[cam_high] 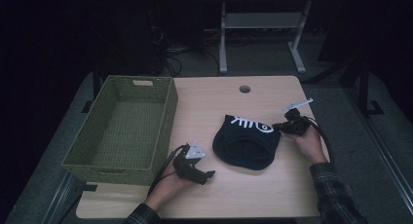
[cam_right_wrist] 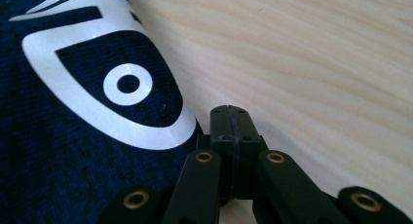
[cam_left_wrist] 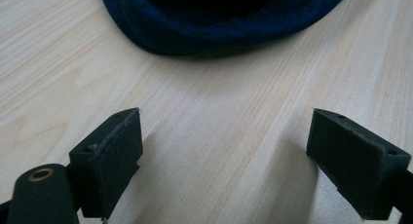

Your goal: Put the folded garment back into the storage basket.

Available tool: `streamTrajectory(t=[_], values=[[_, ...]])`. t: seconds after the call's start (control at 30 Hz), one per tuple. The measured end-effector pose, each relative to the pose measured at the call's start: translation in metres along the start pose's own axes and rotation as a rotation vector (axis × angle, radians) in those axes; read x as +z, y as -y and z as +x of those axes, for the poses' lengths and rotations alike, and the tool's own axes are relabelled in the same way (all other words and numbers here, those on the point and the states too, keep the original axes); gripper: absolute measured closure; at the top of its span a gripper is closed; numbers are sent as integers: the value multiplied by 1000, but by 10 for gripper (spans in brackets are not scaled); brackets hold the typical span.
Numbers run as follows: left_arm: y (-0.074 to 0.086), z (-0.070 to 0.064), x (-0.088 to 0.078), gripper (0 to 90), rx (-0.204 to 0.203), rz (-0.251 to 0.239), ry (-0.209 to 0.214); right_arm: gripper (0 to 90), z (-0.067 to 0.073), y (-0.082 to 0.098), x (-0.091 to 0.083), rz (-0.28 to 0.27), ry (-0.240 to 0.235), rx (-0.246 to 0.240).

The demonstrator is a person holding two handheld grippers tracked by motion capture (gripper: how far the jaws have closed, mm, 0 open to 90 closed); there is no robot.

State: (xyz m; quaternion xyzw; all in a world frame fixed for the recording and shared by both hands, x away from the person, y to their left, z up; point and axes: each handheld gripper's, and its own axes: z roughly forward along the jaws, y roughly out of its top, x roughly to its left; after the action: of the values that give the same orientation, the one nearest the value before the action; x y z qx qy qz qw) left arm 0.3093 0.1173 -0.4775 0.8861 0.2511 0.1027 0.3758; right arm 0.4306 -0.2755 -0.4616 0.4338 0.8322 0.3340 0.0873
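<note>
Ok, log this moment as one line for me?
left tool: open, short of hat | right tool: shut at hat's printed edge, grip unclear | basket: empty | table: hat flat

Your sleeves [cam_high: 336,192] are dark plaid. Your grippers are black, each with a black cable [cam_high: 325,139], brass-ringed rivets [cam_right_wrist: 275,158] and a grey three-cornered plate [cam_high: 196,150].

One dark hat [cam_high: 247,142], one green basket [cam_high: 122,129], one table [cam_high: 253,195], two claws
</note>
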Motion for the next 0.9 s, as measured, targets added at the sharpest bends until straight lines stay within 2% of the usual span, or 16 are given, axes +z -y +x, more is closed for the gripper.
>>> streamTrajectory(t=[0.53,0.63,0.73,0.8,0.9], values=[[0,0,0,122,1,-6,-1,900,20,24,-19,-19,-23,-35],[1,-1,1,121,-8,-10,1,900,26,30,-24,-27,-25,-42],[0,0,0,122,3,0,0,900,30,33,-25,-23,-34,-43],[0,0,0,121,2,0,0,900,35,37,-28,-45,-40,-54],[0,0,0,121,1,1,0,900,41,41,-31,-36,-51,-62]])
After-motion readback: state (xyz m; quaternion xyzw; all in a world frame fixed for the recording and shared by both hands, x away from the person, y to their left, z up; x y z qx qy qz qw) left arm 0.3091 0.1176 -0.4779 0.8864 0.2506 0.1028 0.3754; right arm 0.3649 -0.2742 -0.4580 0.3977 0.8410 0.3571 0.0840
